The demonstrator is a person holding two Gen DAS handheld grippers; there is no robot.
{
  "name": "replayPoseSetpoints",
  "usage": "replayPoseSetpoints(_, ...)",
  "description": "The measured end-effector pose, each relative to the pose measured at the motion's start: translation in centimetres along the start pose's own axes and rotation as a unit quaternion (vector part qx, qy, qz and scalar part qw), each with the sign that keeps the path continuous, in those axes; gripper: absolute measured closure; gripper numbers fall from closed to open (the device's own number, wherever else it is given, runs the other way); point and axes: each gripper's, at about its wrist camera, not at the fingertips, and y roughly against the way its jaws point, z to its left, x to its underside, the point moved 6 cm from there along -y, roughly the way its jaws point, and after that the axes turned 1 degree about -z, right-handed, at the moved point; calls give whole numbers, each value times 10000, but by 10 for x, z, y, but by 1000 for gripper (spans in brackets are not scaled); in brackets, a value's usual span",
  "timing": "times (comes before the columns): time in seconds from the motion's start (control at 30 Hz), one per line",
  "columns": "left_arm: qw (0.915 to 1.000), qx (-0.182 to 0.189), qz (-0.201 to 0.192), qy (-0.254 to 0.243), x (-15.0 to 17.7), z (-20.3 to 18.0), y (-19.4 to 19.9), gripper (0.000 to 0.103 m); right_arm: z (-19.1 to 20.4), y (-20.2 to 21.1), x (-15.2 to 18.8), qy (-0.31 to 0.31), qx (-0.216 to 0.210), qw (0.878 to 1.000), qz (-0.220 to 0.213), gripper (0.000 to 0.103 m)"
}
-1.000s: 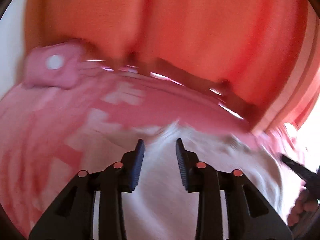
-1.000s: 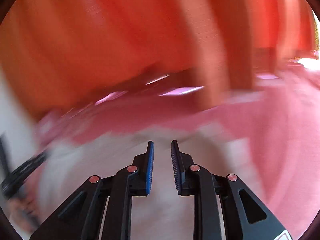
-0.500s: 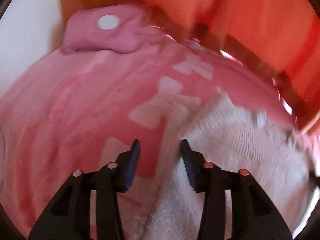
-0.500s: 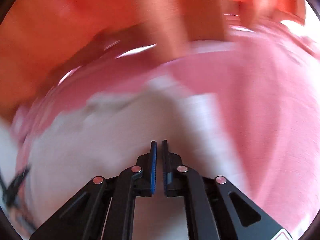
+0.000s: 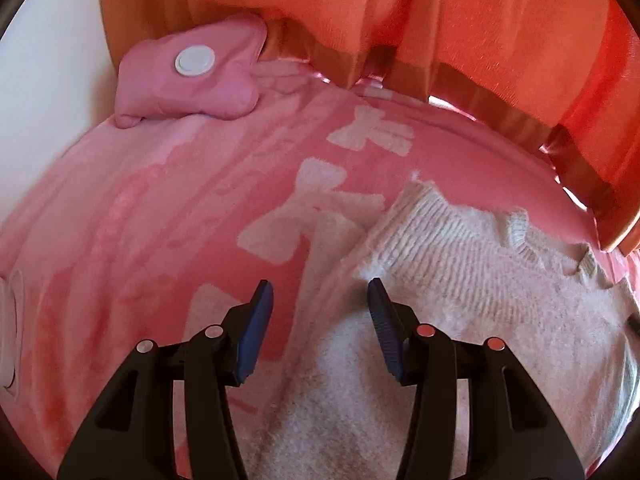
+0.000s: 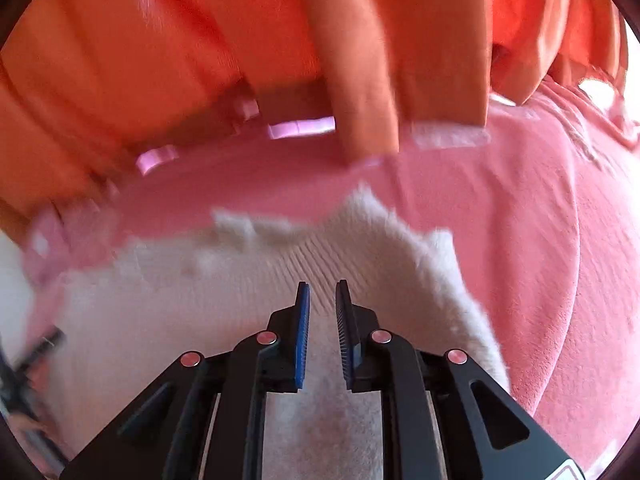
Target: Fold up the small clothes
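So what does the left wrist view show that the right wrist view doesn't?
Only the left wrist view shows the pink cushion with its white button, the white bows on the blanket, and the left gripper, open wide. Only the right wrist view shows the right gripper, its fingers narrowly apart over the sweater. Both show the white sweater, the pink blanket and the orange curtain.
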Motion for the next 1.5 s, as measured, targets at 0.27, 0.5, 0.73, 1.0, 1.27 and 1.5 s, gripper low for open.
replayPoseSetpoints(0.27, 10000, -43, -54, -66, 4, -2, 9, 55, 93, 59, 6, 656, -1283, 9881, -536, 84)
replayPoseSetpoints(0.5, 9999, -18, -3, -162, 11, -7, 13, 55, 173, 35, 43, 1499, -1396, 9788, 77, 84)
replayPoseSetpoints(0.73, 9999, 93, -12, -59, 11, 4, 23, 54, 184, 11, 44, 1547, -1127, 9814, 161, 85)
replayPoseSetpoints(1.0, 9915, 669, 623, 930, 35, 44, 23, 26, 188, 7, 42, 1623, -1110, 9804, 79, 85)
replayPoseSetpoints(1.27, 9748, 1554, 948, 1286, 48, 31, 14, 86, 187, 8, 42, 1575, -1125, 9811, 74, 85)
replayPoseSetpoints(1.5, 9635, 2392, -87, 1195, 10, -16, 86, 92, 176, 22, 30, 1100, -1504, 9824, 142, 84)
